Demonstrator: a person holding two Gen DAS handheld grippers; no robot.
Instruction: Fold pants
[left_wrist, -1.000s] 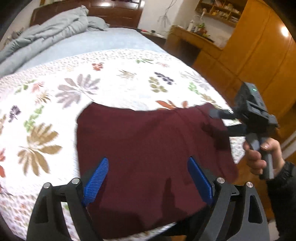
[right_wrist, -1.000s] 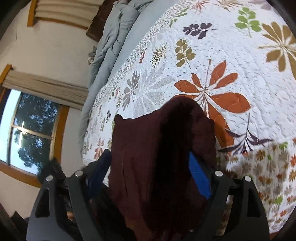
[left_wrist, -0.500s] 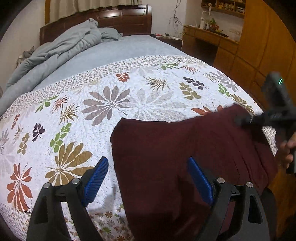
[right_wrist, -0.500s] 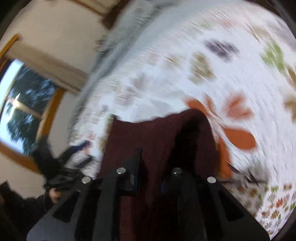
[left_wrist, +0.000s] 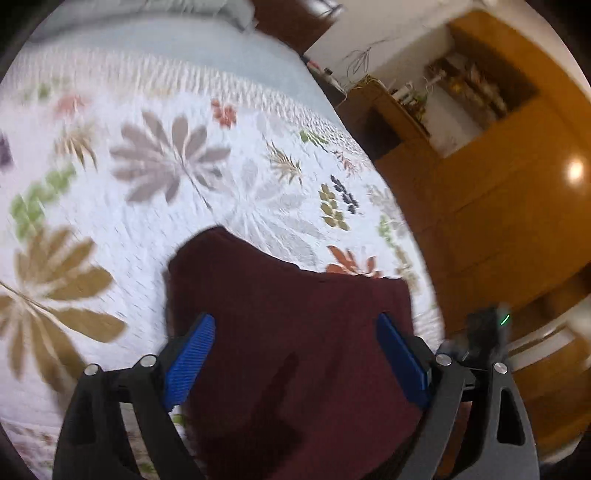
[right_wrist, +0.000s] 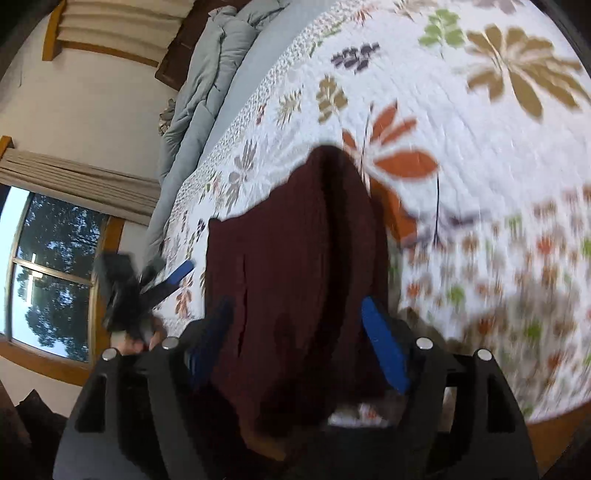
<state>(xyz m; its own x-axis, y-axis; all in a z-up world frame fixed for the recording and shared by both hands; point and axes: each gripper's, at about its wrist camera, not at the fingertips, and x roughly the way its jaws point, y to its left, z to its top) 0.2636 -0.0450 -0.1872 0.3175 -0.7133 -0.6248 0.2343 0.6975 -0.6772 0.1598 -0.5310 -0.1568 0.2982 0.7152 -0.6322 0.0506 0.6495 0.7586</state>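
The dark maroon pants lie folded on the floral quilt near the bed's corner. My left gripper is open, its blue pads wide apart over the near part of the pants. In the right wrist view the pants show a raised fold running away from me. My right gripper is open, its pads on either side of the pants' near end. The left gripper also shows in the right wrist view, to the left of the pants. The right gripper's body shows dimly in the left wrist view.
A grey duvet is bunched at the head of the bed. A wooden wardrobe and a desk stand beside the bed. A window is on the other side. The bed edge runs just past the pants.
My right gripper was shut half a second ago and is now open. Both views have swung, and the left gripper sits closer over the pants.
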